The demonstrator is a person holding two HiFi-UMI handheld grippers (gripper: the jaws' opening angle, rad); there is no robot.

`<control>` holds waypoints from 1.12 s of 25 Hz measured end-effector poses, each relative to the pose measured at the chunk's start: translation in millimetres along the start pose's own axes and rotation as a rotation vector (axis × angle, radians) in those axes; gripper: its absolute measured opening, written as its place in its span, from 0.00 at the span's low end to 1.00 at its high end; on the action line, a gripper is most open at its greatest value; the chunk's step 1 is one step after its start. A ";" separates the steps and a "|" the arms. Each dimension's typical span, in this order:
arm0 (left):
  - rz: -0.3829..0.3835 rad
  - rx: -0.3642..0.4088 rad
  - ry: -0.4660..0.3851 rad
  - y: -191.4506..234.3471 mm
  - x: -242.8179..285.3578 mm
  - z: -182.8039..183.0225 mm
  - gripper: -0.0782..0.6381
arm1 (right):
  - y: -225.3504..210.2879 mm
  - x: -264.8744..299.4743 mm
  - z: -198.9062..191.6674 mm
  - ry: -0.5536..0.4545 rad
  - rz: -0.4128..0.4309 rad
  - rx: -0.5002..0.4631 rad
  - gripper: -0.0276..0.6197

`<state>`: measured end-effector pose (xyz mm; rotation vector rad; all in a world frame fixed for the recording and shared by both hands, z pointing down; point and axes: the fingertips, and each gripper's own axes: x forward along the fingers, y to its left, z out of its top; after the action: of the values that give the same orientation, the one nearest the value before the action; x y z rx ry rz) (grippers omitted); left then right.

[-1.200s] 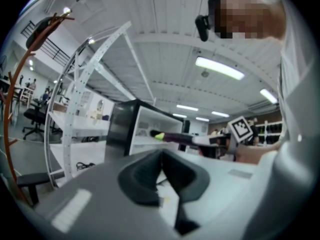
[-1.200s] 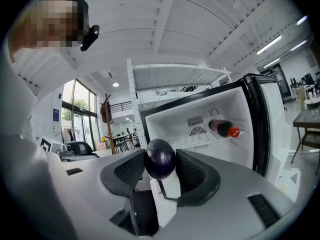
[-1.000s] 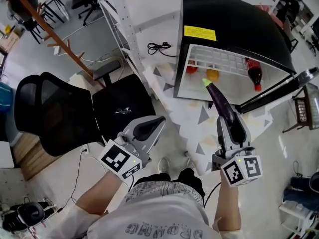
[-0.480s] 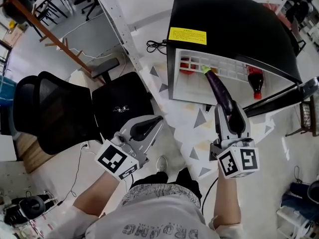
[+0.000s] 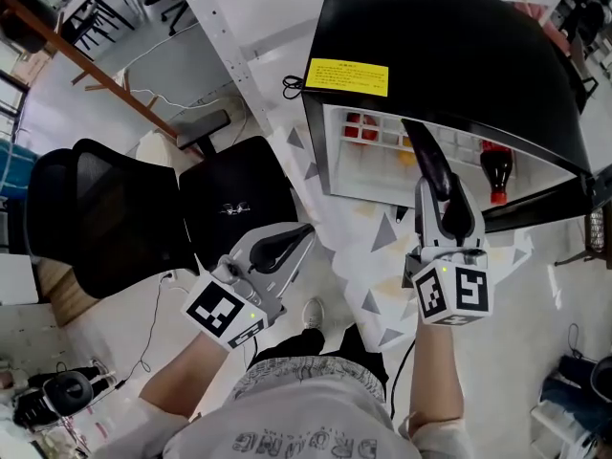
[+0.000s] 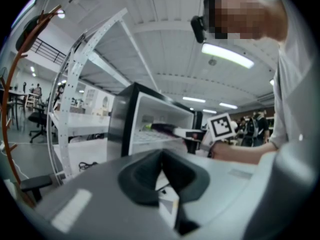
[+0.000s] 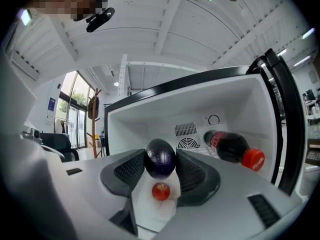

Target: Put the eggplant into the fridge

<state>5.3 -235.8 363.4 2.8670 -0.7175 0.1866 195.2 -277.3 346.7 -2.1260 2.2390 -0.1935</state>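
Note:
A dark purple eggplant [image 5: 428,157] sticks out forward from my right gripper [image 5: 439,197], which is shut on its rear end. Its front tip reaches into the open black fridge [image 5: 449,46], just past the white frame. In the right gripper view the eggplant [image 7: 160,159] is clamped between both pads, facing the white fridge interior [image 7: 145,119]. My left gripper [image 5: 290,245] hangs lower left over the floor, jaws together, nothing in them. In the left gripper view the closed left gripper [image 6: 161,160] points at the fridge [image 6: 124,124], where the eggplant [image 6: 162,128] shows.
Inside the fridge lie a cola bottle [image 7: 231,149] at right and a small red fruit [image 7: 160,191] on the floor of the compartment. The open door [image 5: 535,204] stands at right. A black office chair [image 5: 105,218] and a white rack post [image 5: 229,55] are at left.
My right gripper has carried the eggplant forward, and its tip now enters the fridge opening. The left gripper drifted forward a little too. The fridge looms nearer in the head view.

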 end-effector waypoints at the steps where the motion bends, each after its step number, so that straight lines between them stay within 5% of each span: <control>1: 0.001 0.000 0.001 0.8 1.1 -0.5 0.12 | -1.6 3.7 -0.5 -0.004 -0.007 -0.002 0.34; 28: -0.084 -0.018 0.057 9.2 2.0 -25.4 0.12 | -2.0 72.2 -11.7 -0.042 -0.205 -0.076 0.34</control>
<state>0.7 -239.5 389.9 2.8554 -0.5842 0.2470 191.8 -348.7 362.2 -2.3743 2.0363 -0.0718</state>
